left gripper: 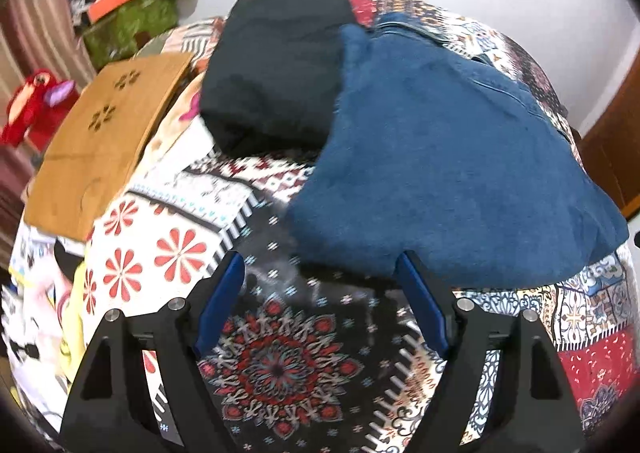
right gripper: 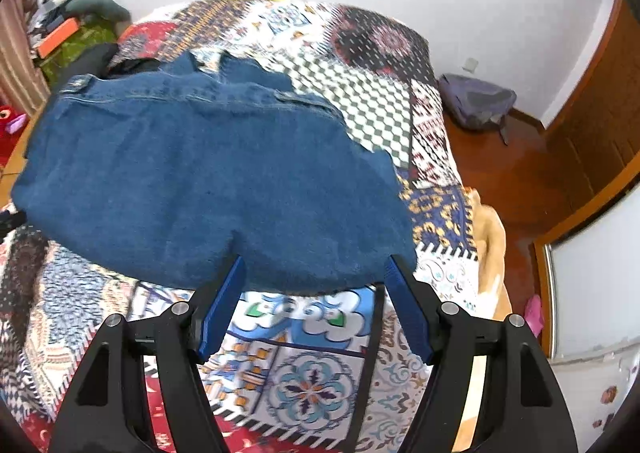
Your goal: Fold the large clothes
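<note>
A blue denim garment [right gripper: 208,181] is seen lying spread on a bed [right gripper: 360,101] covered by a patchwork quilt of many patterns. Its collar end lies toward the far wall, and its near hem lies closest to both cameras. A black garment [left gripper: 276,65], folded into a bundle, rests on the bed touching the denim's left edge, with the denim overlapping it slightly. Left of the denim, beyond the black bundle, a brown board [left gripper: 104,141] with cut-out flower shapes lies on the bed's edge.

The left gripper [left gripper: 320,273] is held above the quilt just before the denim's near left corner; its jaws are spread wide and nothing is held between them. The right gripper [right gripper: 316,269] is held over the denim's near hem, jaws likewise spread wide and empty. Right of the denim, past the bed, a grey backpack [right gripper: 476,101] sits on the wooden floor.
</note>
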A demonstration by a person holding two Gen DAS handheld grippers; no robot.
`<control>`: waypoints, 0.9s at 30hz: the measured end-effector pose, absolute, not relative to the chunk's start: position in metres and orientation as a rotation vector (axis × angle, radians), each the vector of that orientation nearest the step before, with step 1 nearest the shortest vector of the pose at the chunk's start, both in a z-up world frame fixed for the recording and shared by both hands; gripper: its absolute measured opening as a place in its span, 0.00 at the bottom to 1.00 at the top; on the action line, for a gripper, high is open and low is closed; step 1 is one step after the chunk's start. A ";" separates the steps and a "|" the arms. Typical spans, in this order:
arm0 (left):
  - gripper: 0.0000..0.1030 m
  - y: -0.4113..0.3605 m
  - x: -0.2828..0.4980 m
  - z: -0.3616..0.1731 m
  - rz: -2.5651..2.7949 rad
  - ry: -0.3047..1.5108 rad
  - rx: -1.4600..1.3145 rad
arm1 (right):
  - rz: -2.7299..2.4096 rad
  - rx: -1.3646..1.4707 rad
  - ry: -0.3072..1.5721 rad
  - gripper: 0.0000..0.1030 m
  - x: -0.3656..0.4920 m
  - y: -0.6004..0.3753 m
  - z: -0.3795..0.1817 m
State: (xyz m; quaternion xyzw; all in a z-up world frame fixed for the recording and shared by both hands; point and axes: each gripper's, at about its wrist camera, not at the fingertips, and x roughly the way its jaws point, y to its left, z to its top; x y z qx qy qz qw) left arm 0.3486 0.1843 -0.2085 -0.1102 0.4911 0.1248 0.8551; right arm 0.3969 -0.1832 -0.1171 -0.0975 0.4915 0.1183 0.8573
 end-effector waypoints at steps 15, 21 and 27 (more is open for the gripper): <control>0.77 0.171 0.356 -0.238 0.015 1.058 -0.525 | 0.426 -0.237 1.019 0.66 0.400 -0.104 -0.126; 0.78 0.173 0.375 -0.244 -0.036 1.025 -0.626 | 0.456 -0.262 1.070 0.66 0.401 -0.090 -0.145; 0.78 0.191 0.389 -0.260 -0.023 0.972 -0.808 | 0.464 -0.247 1.103 0.66 0.403 -0.089 -0.152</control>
